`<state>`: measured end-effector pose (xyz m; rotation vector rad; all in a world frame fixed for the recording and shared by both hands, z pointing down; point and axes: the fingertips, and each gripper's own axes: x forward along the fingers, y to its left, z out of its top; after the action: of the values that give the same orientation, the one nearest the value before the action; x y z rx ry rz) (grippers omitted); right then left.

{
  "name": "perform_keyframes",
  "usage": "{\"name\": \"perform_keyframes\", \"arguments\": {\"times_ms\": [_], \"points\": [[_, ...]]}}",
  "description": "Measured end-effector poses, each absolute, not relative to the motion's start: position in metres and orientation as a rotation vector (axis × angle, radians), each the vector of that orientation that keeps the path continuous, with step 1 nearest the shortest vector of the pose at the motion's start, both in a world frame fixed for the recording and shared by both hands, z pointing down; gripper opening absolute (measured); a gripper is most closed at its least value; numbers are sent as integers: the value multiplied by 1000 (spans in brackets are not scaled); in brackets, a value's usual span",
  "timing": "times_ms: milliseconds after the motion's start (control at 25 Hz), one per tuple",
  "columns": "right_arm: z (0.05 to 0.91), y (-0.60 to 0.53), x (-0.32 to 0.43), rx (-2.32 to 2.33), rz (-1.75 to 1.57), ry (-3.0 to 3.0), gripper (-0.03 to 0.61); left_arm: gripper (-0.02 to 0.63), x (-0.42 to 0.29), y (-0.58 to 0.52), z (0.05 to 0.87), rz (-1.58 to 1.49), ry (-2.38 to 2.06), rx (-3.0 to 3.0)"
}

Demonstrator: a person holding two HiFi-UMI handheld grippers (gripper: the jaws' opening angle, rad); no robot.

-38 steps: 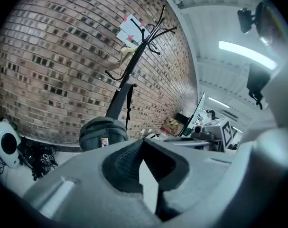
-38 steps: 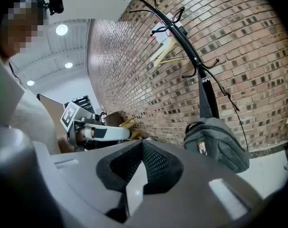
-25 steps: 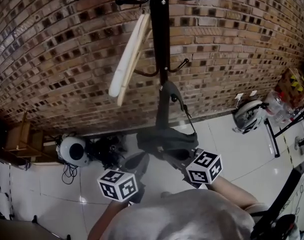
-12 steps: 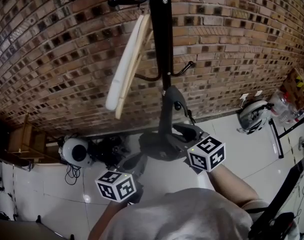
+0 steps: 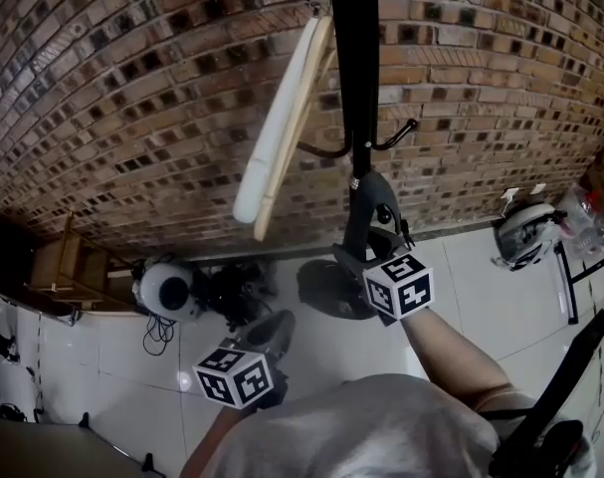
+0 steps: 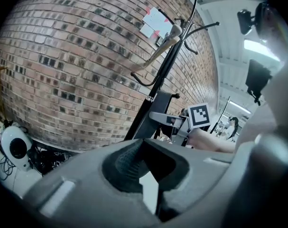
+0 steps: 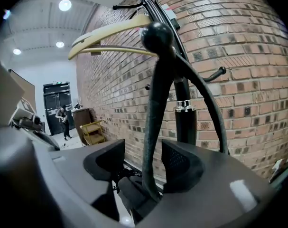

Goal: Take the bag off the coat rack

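Observation:
A dark bag (image 5: 326, 289) hangs by its black strap (image 5: 365, 207) from a low hook on the black coat rack (image 5: 353, 88). My right gripper (image 5: 357, 263) is at the bag's top, beside the pole. Its jaws are opening, and the strap (image 7: 152, 127) runs up between them to the hook's ball end (image 7: 156, 35) without either pad pressing on it. My left gripper (image 5: 272, 333) hangs lower and to the left, apart from the bag. Its jaws (image 6: 146, 158) are shut on nothing.
A pale wooden hanger (image 5: 282, 127) hangs from an upper hook of the rack, before the brick wall (image 5: 132, 118). On the tiled floor lie a white round device (image 5: 167, 289), dark cables (image 5: 227, 292), a wooden rack (image 5: 68, 267) and another white device (image 5: 525, 229).
My right gripper has moved up and closer to the pole, along the bag to its strap. The left gripper has stayed about where it was.

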<state>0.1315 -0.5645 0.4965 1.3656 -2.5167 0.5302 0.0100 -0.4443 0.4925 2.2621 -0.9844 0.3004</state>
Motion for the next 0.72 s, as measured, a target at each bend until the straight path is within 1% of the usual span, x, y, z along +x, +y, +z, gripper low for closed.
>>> {"name": "perform_keyframes", "arguments": {"times_ms": [80, 120, 160, 200, 240, 520, 720], "points": [[504, -568, 133, 1386, 557, -2497, 228, 0, 7, -444, 494, 305, -988, 2254], [507, -569, 136, 1402, 572, -2490, 178, 0, 6, -443, 495, 306, -988, 2251], [508, -570, 138, 1420, 587, -2489, 92, 0, 5, -443, 496, 306, -989, 2249], [508, -570, 139, 1436, 603, -2493, 47, 0, 3, -443, 497, 307, -991, 2246], [508, -570, 140, 1446, 617, -2497, 30, 0, 2, -442, 497, 307, -992, 2243], [505, -568, 142, 1493, 684, -2472, 20, 0, -6, -435, 496, 296, -997, 2247], [486, -561, 140, 1519, 607, -2463, 18, 0, -13, -429, 489, 293, -1016, 2284]]}}
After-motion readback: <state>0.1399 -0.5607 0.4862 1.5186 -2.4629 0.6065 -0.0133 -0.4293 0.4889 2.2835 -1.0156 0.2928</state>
